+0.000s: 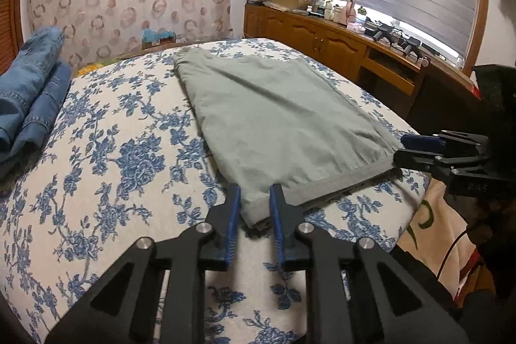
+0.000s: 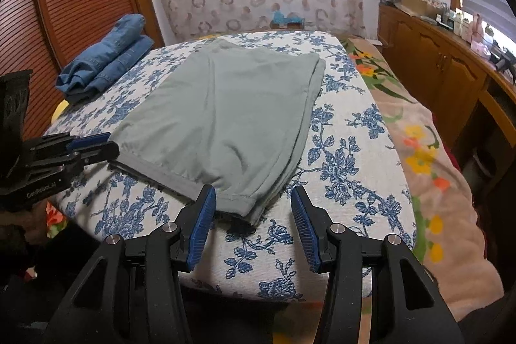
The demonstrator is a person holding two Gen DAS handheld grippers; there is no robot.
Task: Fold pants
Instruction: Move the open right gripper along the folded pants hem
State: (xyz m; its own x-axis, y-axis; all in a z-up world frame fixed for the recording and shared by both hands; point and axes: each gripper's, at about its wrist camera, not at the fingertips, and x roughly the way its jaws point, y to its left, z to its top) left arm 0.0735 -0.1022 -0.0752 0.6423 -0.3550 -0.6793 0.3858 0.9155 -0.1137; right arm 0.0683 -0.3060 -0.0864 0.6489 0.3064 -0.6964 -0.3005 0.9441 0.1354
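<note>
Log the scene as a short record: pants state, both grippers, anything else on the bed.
pants: grey-green, folded flat on the floral cover, hem edge nearest the cameras
left hand-held gripper: jaws narrow, pinching the hem's left corner
right hand-held gripper: jaws wide, straddling the hem's right corner, not pressing it
jeans: folded pile at the cover's far left, apart from the pants
fold status: next fold not yet started

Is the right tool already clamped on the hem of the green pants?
No. The right tool stands open, its blue pads either side of the green pants hem corner, not pressing it.
</note>
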